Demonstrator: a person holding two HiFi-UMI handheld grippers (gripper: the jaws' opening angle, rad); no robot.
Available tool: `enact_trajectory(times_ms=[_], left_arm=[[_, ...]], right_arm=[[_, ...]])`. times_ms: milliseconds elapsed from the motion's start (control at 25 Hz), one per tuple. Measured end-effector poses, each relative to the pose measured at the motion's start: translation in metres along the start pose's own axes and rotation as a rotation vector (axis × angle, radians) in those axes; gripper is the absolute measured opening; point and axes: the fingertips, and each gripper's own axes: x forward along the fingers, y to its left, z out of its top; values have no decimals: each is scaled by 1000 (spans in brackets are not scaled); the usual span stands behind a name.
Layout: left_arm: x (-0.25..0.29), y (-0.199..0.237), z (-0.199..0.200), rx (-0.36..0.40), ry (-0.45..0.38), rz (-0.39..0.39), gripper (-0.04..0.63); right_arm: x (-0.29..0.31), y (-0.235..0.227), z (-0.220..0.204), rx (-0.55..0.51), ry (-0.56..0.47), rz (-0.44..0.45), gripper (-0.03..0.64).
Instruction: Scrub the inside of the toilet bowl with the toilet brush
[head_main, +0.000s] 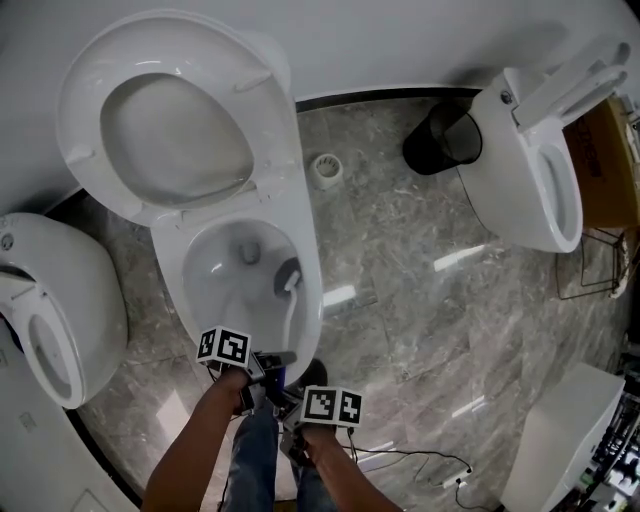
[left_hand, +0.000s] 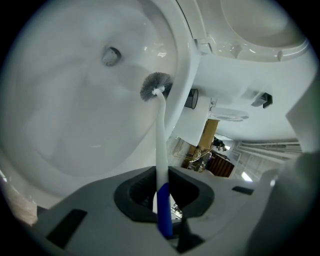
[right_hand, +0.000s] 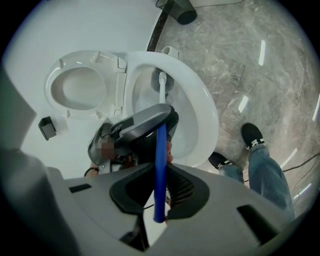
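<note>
Left gripper (left_hand: 162, 196) and right gripper (right_hand: 160, 196) both clamp the toilet brush (head_main: 289, 300) handle. The right sits behind at the blue end, seemingly for leverage. Beyond the fingers, the bristle head lies against the toilet bowl (head_main: 213, 282) inner wall.

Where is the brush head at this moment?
In the head view, the brush head is inside the bowl, against its right wall, right of the drain hole.

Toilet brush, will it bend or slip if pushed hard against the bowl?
The toilet brush probably flexes slightly: its white shaft is long and thin. Slipping seems unlikely, since the left gripper and right gripper both clamp its blue end.
</note>
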Motion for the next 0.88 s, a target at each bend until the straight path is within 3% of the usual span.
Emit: enact_trajectory(times_ms=[880], left_arm=[[-15, 25, -87, -95, 104, 14, 55]], right_arm=[[-16, -13, -85, 116, 61, -31, 58]])
